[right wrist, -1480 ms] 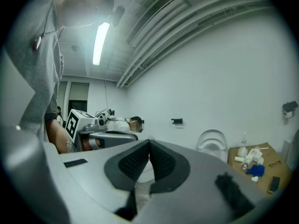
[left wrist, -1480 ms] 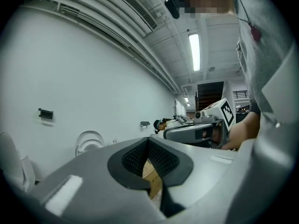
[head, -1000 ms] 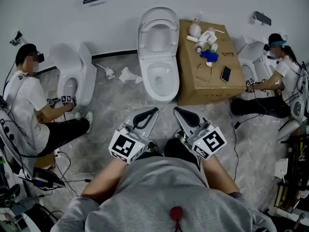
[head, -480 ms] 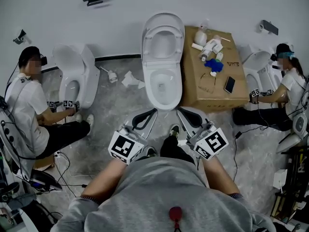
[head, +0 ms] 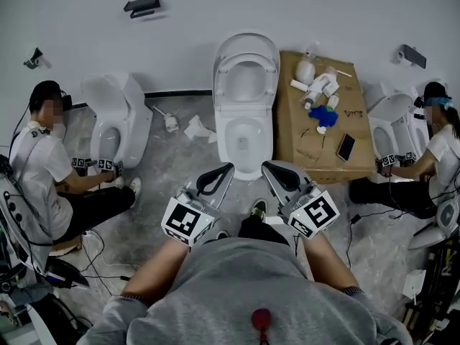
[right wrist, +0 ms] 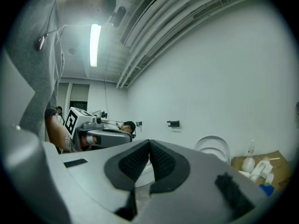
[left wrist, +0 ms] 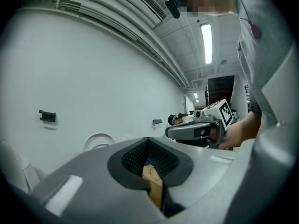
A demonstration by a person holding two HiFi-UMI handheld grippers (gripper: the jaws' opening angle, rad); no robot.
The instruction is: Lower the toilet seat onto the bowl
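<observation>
I am holding both claws shut and empty: my left gripper (head: 227, 169) and my right gripper (head: 269, 168) are pointing level toward the toilet, near its front but touching nothing. None of the job is showing as done. The toilet seat (head: 246, 54) is standing raised against the wall, above the open bowl (head: 224, 131), straight ahead of me. It is looking white, smooth and glossy, an oval ring probably hinging at the back.

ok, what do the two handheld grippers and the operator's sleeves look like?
Matching pair: left gripper and right gripper have light grey bodies and black tapered tongs with ribbed inner pads. Each carries a white cube printed with black square markers. The operator wears a grey short-sleeved shirt.
</observation>
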